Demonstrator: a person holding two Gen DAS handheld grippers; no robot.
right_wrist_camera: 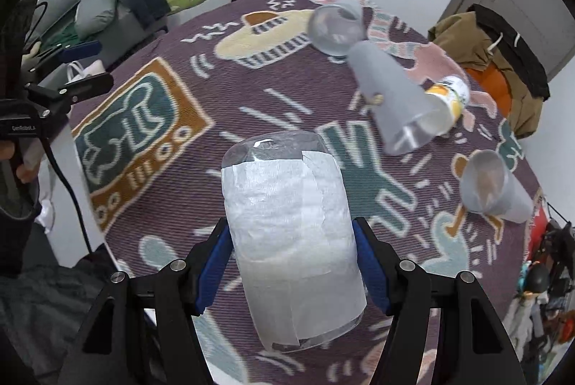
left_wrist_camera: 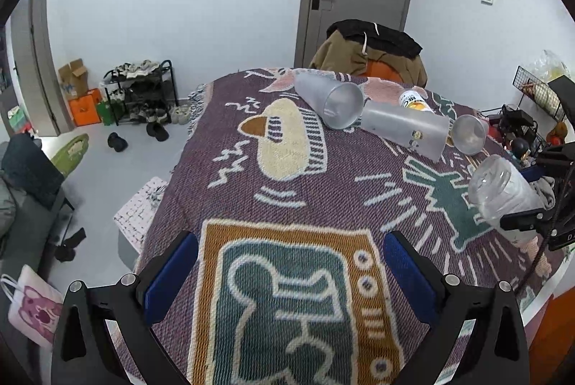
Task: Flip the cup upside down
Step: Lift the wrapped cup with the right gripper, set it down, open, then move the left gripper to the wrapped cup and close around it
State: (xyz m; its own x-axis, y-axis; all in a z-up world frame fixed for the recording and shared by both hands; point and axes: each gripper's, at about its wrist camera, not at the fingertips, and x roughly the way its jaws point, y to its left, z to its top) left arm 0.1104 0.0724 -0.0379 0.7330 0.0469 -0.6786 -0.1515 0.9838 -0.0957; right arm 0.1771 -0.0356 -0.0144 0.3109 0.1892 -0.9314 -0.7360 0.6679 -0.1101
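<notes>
Clear plastic cup wrapped in white paper [right_wrist_camera: 291, 234] pinched in right claw [right_wrist_camera: 293, 262], lifted, not yet flipped. Left claw [left_wrist_camera: 289, 271] spread, holding nothing.

- The right gripper [right_wrist_camera: 293, 262] is held above the surface, its jaws closed against the sides of a cup [right_wrist_camera: 291, 241].
- The left gripper [left_wrist_camera: 291, 273] is held low, jaws spread wide, nothing between them.
</notes>
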